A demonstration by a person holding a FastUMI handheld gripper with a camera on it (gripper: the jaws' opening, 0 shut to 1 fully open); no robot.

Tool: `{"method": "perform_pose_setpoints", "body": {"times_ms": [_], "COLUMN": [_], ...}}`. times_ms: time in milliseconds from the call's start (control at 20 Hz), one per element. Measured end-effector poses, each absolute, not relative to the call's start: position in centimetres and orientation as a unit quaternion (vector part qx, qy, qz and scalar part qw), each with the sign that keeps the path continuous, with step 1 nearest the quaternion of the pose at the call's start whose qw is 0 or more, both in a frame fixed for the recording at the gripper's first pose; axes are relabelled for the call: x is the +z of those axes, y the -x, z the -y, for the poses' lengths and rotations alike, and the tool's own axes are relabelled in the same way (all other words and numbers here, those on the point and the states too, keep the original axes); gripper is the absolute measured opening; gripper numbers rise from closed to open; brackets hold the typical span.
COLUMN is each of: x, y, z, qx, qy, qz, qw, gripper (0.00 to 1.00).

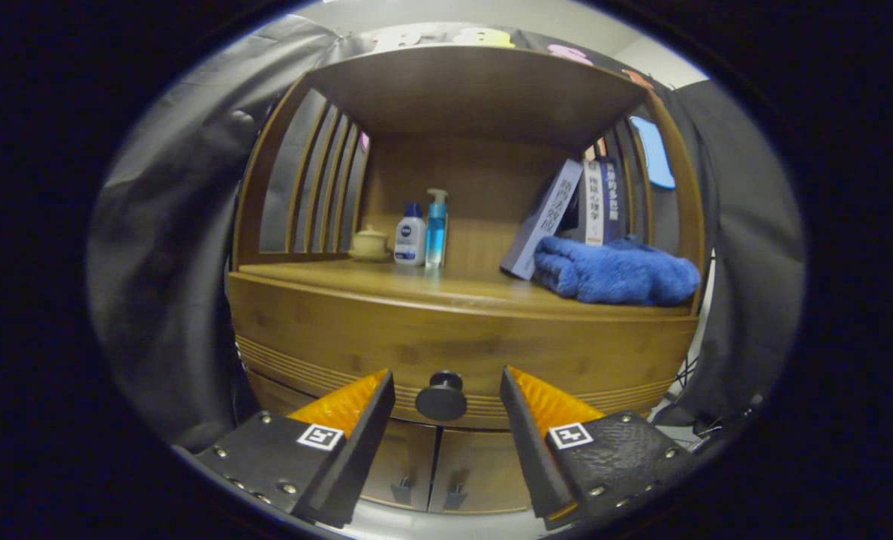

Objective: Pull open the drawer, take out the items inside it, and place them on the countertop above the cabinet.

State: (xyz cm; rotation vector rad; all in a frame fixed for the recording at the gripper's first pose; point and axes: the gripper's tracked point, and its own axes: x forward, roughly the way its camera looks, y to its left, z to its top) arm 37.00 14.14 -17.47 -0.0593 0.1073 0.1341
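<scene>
A wooden cabinet faces me with its drawer front (341, 341) closed flush. A round dark knob (441, 397) sticks out of the drawer's lower middle. My gripper (446, 382) is open, and the knob sits between its two fingertips without either one touching it. Above the drawer runs the wooden countertop (326, 276), under a shelf roof. The drawer's contents are hidden.
On the countertop stand a small lidded ceramic cup (370, 243), a white lotion bottle (410, 237) and a blue pump bottle (436, 227) at the back left. Leaning books (566, 214) and a folded blue towel (615, 271) fill the right. Two lower cabinet doors (446, 469) sit below the drawer.
</scene>
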Motion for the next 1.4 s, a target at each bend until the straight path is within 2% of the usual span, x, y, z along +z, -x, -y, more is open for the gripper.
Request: {"method": "perform_pose_setpoints", "body": {"times_ms": [100, 250, 400, 600, 750, 1400], "x": [-19.0, -19.4, -19.7, -19.8, -19.7, -20.4], "y": [-38.0, -39.4, -39.1, -38.8, -37.4, -23.2], "z": [-14.2, -14.7, -14.6, -14.6, -14.2, -12.9], "qx": [0.056, 0.059, 0.031, 0.038, 0.043, 0.046], "qy": [0.025, -0.004, -0.027, -0.043, -0.037, -0.058], "qz": [-0.068, -0.072, -0.088, -0.106, -0.11, -0.136], "qw": [0.996, 0.996, 0.995, 0.993, 0.992, 0.988], "gripper": [0.85, 0.63, 0.41, 0.28, 0.28, 0.28]}}
